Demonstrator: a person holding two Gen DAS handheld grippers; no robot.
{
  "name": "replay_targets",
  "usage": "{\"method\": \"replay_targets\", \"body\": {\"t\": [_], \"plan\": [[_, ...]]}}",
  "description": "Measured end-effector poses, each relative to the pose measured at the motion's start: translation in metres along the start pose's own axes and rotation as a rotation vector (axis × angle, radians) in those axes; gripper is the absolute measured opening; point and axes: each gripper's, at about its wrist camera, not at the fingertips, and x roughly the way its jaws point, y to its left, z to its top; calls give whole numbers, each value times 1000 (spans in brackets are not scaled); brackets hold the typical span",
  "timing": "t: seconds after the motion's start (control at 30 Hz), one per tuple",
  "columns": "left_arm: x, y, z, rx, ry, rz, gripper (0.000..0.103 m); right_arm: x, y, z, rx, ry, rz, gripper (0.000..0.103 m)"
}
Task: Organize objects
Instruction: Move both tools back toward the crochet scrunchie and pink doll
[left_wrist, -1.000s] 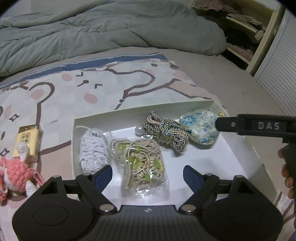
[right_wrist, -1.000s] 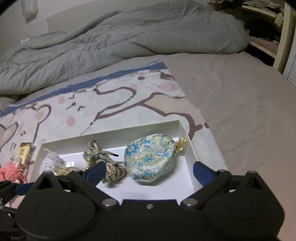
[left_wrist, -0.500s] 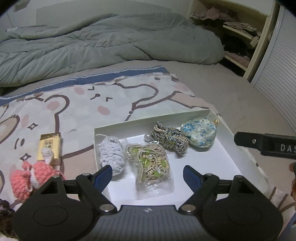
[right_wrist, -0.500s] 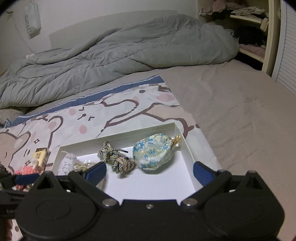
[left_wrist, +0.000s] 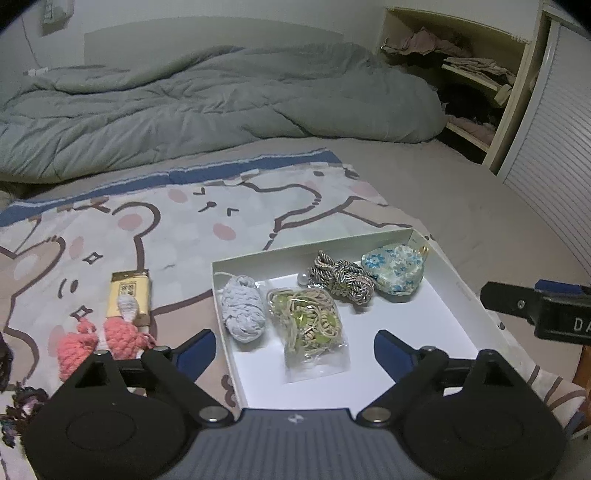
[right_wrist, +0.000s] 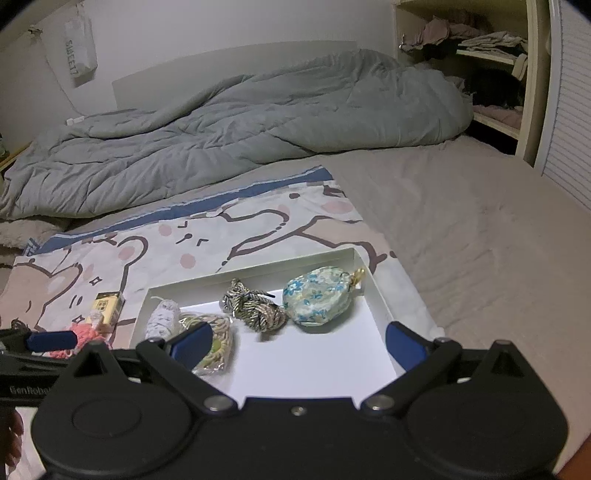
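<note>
A white shallow box (left_wrist: 463, 295) lies on a cartoon bear blanket. In it are a pale grey yarn ball (left_wrist: 242, 308), a clear bag of beaded cords (left_wrist: 312, 328), a braided cord bundle (left_wrist: 341, 280) and a blue floral pouch (left_wrist: 393, 269). Left of the box lie a yellow packet (left_wrist: 129, 293) and a pink crochet toy (left_wrist: 103, 339). My left gripper (left_wrist: 293, 349) hovers above the box's near end, jaws opening, holding nothing. My right gripper (right_wrist: 298, 343) is open and empty above the near right part of the box (right_wrist: 380, 302), near the pouch (right_wrist: 319, 297).
A rumpled grey duvet (left_wrist: 221, 103) covers the far side of the bed. Open shelves with clothes (left_wrist: 476, 74) and a slatted door (left_wrist: 554, 147) stand at the right. A dark tangled thing (left_wrist: 18, 410) lies at the near left. Bare bedsheet (right_wrist: 480, 240) spreads right of the box.
Both grippers have pulled back and up from the box, which now looks smaller. The pink toy and yellow packet show more fully. The left jaws stand a little wider.
</note>
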Motion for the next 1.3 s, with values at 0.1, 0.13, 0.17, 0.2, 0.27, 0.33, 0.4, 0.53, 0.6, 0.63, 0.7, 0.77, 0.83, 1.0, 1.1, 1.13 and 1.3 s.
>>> {"method": "replay_targets", "body": {"t": [0.1, 0.13, 0.17, 0.2, 0.27, 0.33, 0.4, 0.53, 0.6, 0.63, 0.7, 0.77, 0.83, 1.0, 1.1, 1.13, 1.3], "plan": [[-7, 4, -1, 0, -7, 2, 99, -9, 2, -6, -4, -16, 3, 101], [-9, 6, -2, 3, -10, 4, 101, -11, 2, -8, -6, -19, 2, 101], [-11, 7, -3, 8, -14, 6, 102, -13, 1, -10, -4, -24, 1, 101], [-12, 8, -4, 12, -17, 10, 103, -15, 0, -12, -1, -27, 1, 102], [-16, 12, -6, 18, -20, 16, 103, -18, -1, -15, 3, -30, -1, 102], [-19, 15, -7, 20, -23, 22, 103, -21, -2, -18, 5, -35, -6, 103], [-21, 18, -8, 24, -26, 23, 103, -24, -3, -22, 9, -42, -11, 103], [-24, 25, -10, 31, -36, 26, 103, -29, -6, -31, 10, -52, -12, 103], [-25, 26, -10, 34, -40, 25, 103, -29, -5, -34, -1, -52, -18, 103], [-25, 27, -11, 37, -41, 24, 103, -29, -5, -35, -8, -54, -21, 103], [-26, 29, -11, 39, -45, 22, 103, -30, -4, -36, -16, -58, -29, 103], [-27, 31, -12, 36, -48, 27, 103, -30, -4, -37, -10, -58, -31, 103], [-27, 33, -12, 33, -53, 32, 103, -31, -4, -37, -1, -60, -26, 103], [-28, 37, -11, 19, -54, 29, 103, -30, -3, -37, 9, -60, -23, 103], [-29, 40, -10, 11, -60, 27, 103, -29, -1, -37, 8, -65, -26, 103], [-30, 43, -10, 5, -63, 28, 103, -28, 0, -37, 8, -65, -25, 103], [-33, 59, -11, -22, -69, 46, 103, -26, 6, -36, 12, -67, -18, 103]]}}
